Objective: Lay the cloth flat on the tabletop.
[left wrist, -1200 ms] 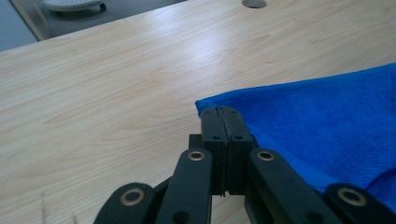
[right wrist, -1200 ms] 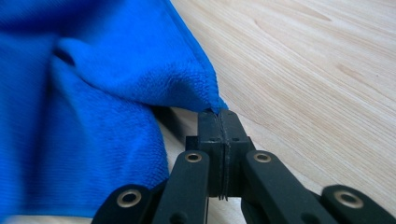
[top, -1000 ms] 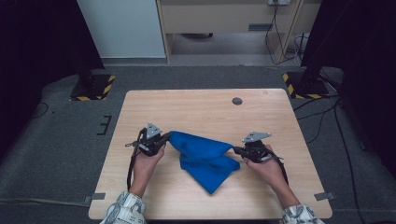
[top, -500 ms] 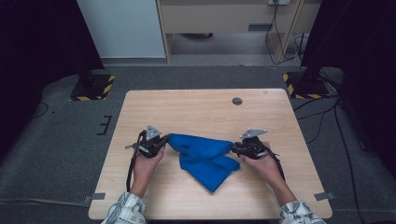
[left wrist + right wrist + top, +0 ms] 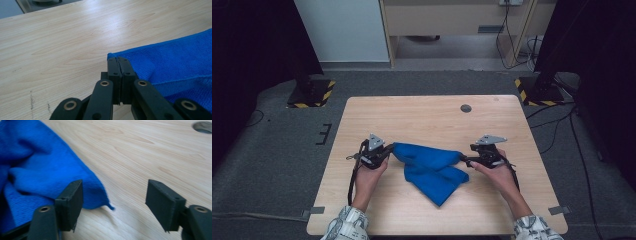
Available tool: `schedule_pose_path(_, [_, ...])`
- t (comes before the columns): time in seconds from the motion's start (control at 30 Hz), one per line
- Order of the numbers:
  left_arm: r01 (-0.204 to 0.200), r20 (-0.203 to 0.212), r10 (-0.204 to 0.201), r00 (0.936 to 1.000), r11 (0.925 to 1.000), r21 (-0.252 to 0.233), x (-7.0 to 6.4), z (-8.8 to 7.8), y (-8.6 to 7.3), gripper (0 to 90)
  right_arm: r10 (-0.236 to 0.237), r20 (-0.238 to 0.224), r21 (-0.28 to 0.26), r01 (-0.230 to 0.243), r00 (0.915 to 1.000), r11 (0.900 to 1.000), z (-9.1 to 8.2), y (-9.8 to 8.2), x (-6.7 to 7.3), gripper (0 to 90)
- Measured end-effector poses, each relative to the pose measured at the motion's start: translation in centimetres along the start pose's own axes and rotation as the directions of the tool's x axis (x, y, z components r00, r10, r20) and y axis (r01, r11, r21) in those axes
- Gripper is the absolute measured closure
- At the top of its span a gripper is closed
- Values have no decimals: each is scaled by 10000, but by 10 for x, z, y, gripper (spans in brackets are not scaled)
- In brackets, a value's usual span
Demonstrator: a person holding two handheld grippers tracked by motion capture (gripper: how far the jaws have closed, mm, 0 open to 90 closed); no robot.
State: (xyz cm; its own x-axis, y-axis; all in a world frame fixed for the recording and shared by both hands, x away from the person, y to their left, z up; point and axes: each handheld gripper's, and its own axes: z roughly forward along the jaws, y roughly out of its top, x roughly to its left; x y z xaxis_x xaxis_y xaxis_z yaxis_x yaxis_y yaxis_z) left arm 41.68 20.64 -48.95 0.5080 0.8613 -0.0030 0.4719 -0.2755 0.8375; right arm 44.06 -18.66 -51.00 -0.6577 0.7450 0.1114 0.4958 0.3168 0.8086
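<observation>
Left gripper clamped tight on a hemmed corner of the crumpled blue terry cloth, jaws pressed together with the fabric edge pinched at their tips in the left gripper view. Right gripper spread wide, jaws just opened, nothing gripped: in the right gripper view one jaw sits over the cloth's edge, the other over bare wood, with the cloth's loose corner tip lying flat on the table between them. Held by the person's left hand and right hand, both resting low on the tabletop.

Cloth bunched in loose folds at the near middle of the light wooden table, stretched between the two grippers, one folded flap pointing toward the near edge.

No containers on the table. Small round dark grommet hole in the far right part of the tabletop, well apart from the cloth. Beyond the table, grey carpet floor and black stands with yellow-black striped bases. Nothing in the way of either gripper.
</observation>
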Motion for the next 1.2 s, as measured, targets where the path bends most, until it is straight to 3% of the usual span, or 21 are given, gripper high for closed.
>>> schedule_pose_path(0.03, [1, -6, -1, 10000, 10000, -8, 0, 0, 0, 888, -226, -150, -20, 226, 9996, 9997, 4, 2, 4, 293])
schedule_pose_path(0.2, [-5, 0, 5, 10000, 10000, -18, 0, 0, 0, 888, -361, -434, 279, 373, 9984, 9989, 13, 1, 7, 343])
schedule_pose_path(0.33, [8, 29, -8, 10000, 10000, -23, 0, 0, 0, 888, -368, -514, 701, 404, 9980, 9967, 21, -5, 3, 524])
schedule_pose_path(0.57, [73, -67, -73, 10000, 10000, -57, 3, -2, 0, 889, -246, -583, 1134, 311, 9980, 9931, 23, -11, -1, 611])
schedule_pose_path(0.67, [73, -78, -73, 9999, 10000, -28, 4, -2, -1, 889, -259, -554, 1182, 323, 9981, 9925, 23, -11, 0, 628])
schedule_pose_path(0.83, [70, -111, -71, 9999, 10000, -26, 5, -2, -1, 890, -660, -431, 1297, 711, 9969, 9890, 23, -11, 5, 689])
schedule_pose_path(0.93, [71, -93, -71, 9999, 10000, 25, 5, -2, -1, 890, -920, -462, 1393, 976, 9947, 9854, 23, -11, 10, 825])
schedule_pose_path(1.07, [45, -75, -45, 10000, 10000, -23, 3, -2, -1, 890, -811, -497, 1344, 871, 9955, 9871, 22, -11, 9, 889])
schedule_pose_path(1.2, [35, -30, -35, 10000, 10000, -41, 3, -2, 0, 890, -573, -399, 1195, 617, 9976, 9909, 17, -10, 6, 891])
